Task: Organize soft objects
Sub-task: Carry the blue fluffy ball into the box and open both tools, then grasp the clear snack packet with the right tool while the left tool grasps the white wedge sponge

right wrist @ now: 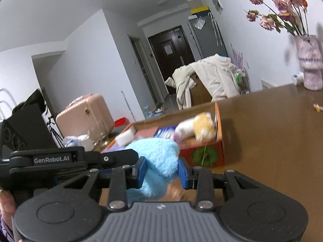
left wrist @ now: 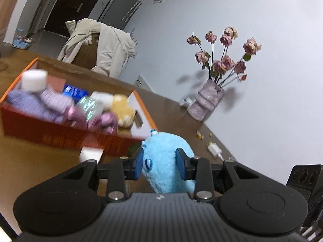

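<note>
A fluffy light-blue plush toy (left wrist: 164, 157) hangs between both grippers above the brown table. My left gripper (left wrist: 160, 162) is shut on its head end, the blue pads pressing into the fur beside a stitched eye. My right gripper (right wrist: 161, 171) is shut on the other end of the same blue plush (right wrist: 157, 157). The left gripper's black body (right wrist: 72, 159) shows at the left of the right wrist view. Beyond lies an orange box (left wrist: 66, 137), also the orange box (right wrist: 219, 121), with purple, pink, white and yellow soft things inside, among them a yellow plush (left wrist: 123, 109).
A pink vase of dried roses (left wrist: 206, 100) stands near the wall on the brown table (left wrist: 40, 161). A white charger (left wrist: 215, 150) and small scraps lie to the right. A white block (left wrist: 90, 154) sits before the box. A chair draped with a beige coat (left wrist: 105, 46) stands behind.
</note>
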The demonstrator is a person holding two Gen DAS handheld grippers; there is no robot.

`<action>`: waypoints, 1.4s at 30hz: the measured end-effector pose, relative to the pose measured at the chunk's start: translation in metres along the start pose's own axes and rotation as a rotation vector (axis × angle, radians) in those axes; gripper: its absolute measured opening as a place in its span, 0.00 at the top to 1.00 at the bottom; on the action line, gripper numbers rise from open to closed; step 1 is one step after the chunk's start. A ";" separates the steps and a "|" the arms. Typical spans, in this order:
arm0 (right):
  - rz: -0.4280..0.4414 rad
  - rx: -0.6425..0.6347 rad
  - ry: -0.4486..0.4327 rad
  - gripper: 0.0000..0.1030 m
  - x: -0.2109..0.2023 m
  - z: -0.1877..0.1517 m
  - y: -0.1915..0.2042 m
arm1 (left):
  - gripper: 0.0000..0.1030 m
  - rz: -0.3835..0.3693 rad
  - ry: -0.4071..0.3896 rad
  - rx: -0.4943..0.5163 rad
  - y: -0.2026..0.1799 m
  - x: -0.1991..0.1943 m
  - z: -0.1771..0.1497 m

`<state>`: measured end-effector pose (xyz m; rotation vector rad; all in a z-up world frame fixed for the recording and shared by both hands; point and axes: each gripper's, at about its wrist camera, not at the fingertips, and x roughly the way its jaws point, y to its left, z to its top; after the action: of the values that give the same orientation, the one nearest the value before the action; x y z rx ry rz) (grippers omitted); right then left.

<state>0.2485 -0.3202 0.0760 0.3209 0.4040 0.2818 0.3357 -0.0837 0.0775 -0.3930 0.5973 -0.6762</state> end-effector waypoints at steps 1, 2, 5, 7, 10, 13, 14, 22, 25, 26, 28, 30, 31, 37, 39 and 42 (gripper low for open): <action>-0.001 -0.001 0.008 0.68 0.011 0.011 -0.007 | 0.66 0.000 0.004 -0.011 0.002 0.011 0.010; -0.007 0.000 0.014 0.68 0.020 0.019 -0.012 | 0.67 0.000 0.012 -0.020 0.005 0.025 0.019; -0.032 0.004 0.050 0.68 0.059 0.043 -0.029 | 0.67 0.017 0.035 -0.050 0.015 0.065 0.045; -0.051 0.014 0.086 0.68 0.088 0.054 -0.040 | 0.67 0.041 0.054 -0.064 0.025 0.090 0.058; -0.081 0.002 0.144 0.68 0.128 0.063 -0.051 | 0.67 0.079 0.093 -0.074 0.042 0.120 0.070; -0.144 -0.078 0.205 0.76 0.159 0.064 -0.049 | 0.67 0.126 0.141 -0.056 0.054 0.143 0.072; -0.171 -0.114 0.226 0.77 0.166 0.063 -0.046 | 0.68 0.140 0.165 -0.041 0.057 0.150 0.069; -0.181 -0.169 0.213 0.78 0.160 0.056 -0.038 | 0.66 0.155 0.158 0.051 0.062 0.129 0.065; -0.177 -0.171 0.188 0.78 0.145 0.060 -0.038 | 0.62 0.211 0.100 0.162 0.049 0.100 0.069; -0.170 -0.170 0.174 0.78 0.137 0.061 -0.036 | 0.62 0.226 0.086 0.194 0.045 0.089 0.069; -0.152 -0.173 0.148 0.76 0.119 0.060 -0.031 | 0.62 0.246 0.051 0.223 0.040 0.064 0.067; -0.137 -0.178 0.125 0.72 0.101 0.056 -0.024 | 0.57 0.257 0.017 0.243 0.035 0.039 0.063; -0.130 -0.185 0.113 0.72 0.091 0.053 -0.019 | 0.56 0.267 -0.004 0.250 0.033 0.025 0.059; -0.084 -0.216 0.069 0.59 0.036 0.025 0.008 | 0.49 0.361 -0.077 0.297 0.015 -0.033 0.024; -0.085 -0.225 0.068 0.57 0.020 0.012 0.016 | 0.47 0.369 -0.084 0.289 0.010 -0.049 0.010; -0.082 -0.232 0.069 0.57 -0.003 -0.010 0.027 | 0.46 0.371 -0.101 0.265 0.002 -0.078 -0.014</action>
<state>0.2358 -0.2943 0.0783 0.0675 0.4463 0.2569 0.2789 -0.0316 0.0957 -0.0636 0.4603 -0.3690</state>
